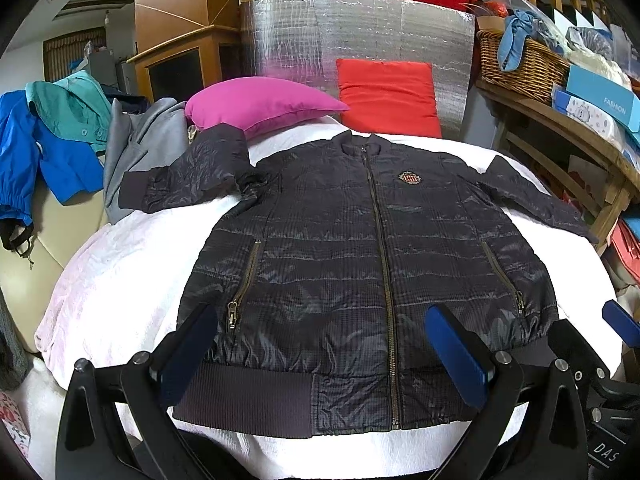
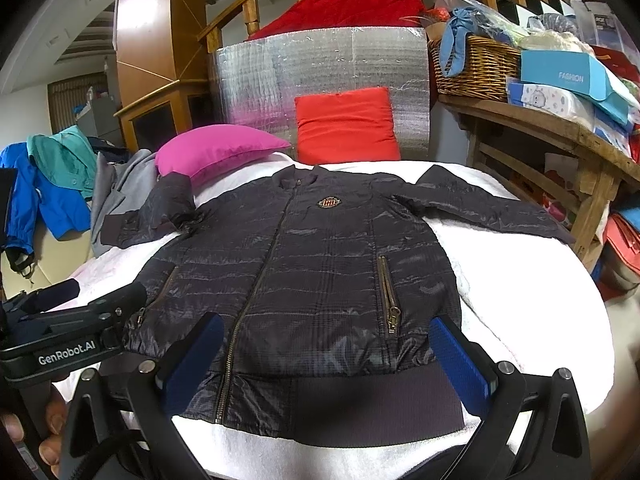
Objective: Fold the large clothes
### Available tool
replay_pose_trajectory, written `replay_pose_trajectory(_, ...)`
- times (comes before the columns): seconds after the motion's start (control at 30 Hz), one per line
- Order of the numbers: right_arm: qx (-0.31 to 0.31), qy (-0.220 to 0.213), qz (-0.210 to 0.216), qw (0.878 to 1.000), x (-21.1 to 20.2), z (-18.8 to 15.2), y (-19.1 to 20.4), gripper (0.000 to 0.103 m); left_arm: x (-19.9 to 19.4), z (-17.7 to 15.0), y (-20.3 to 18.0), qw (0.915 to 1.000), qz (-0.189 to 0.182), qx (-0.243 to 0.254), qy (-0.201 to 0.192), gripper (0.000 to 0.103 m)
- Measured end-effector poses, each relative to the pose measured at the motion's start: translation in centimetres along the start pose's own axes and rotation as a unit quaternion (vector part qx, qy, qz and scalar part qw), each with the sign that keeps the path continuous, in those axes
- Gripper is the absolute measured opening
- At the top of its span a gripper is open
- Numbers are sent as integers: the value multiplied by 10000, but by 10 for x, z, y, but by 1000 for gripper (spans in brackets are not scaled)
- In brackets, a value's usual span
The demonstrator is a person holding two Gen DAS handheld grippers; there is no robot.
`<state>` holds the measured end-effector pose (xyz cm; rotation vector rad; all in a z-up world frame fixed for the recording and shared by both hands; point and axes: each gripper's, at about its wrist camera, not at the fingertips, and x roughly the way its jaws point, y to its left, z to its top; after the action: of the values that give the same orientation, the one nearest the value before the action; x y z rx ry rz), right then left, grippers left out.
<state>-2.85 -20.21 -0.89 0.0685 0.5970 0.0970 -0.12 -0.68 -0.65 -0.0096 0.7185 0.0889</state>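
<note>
Both grippers hang spread and empty over the hem: left gripper (image 1: 320,344), right gripper (image 2: 330,354). Beyond them, the dark jacket (image 1: 360,248) lies flat, zipped, front-up on the white bed cover (image 1: 120,264). Best start with a sleeve (image 2: 492,212), pinching its cuff and folding inward.

jacket (image 1: 340,264) hem behind tool fingers (image 1: 460,352)

We're looking low and forward along both grippers' fingers, close over the hem of the dark quilted jacket (image 1: 360,248), facing the cushions and foil panel (image 1: 360,36). The left wrist view sits left of the zip, the right wrist view right; both share the whole jacket.
</note>
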Motion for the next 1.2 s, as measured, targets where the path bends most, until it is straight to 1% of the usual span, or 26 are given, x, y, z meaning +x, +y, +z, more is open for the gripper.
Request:
replay_pose_trajectory(0.7, 294, 59, 102, 9995, 6, -6, -16, 103, 6, -3, -13, 9998, 85, 170, 94, 103)
replay_pose_trajectory(0.8, 351, 111, 167, 9992, 9, -5, -21, 103, 11, -5, -13, 9997, 89, 162, 139, 103)
replay_pose_trajectory(0.87, 472, 228, 332, 9981, 13, -2, -30, 103, 19, -7, -10, 9996, 123, 117, 242, 103)
replay_pose_trajectory(0.97, 1027, 528, 727, 9906, 25, 1, -57, 103, 40, -14, -2, 9985, 212, 15, 503, 103)
replay_pose_trajectory(1.03, 1497, 699, 921, 9819, 36, 2, -80, 103, 51, -17, 2, 9975, 262, -21, 659, 103)
replay_pose_trajectory(1.07, 1860, 798, 1021, 9740, 44, 3, -101, 103, 57, -18, 3, 9969, 285, -37, 739, 103)
replay_pose_trajectory(1.1, 2063, 849, 1069, 9689, 48, 3, -113, 103, 60, -19, 5, 9966, 298, -50, 771, 103)
replay_pose_trajectory(1.2, 2961, 980, 1241, 9420, 69, 5, -171, 103, 71, -21, 9, 9957, 369, -55, 848, 103)
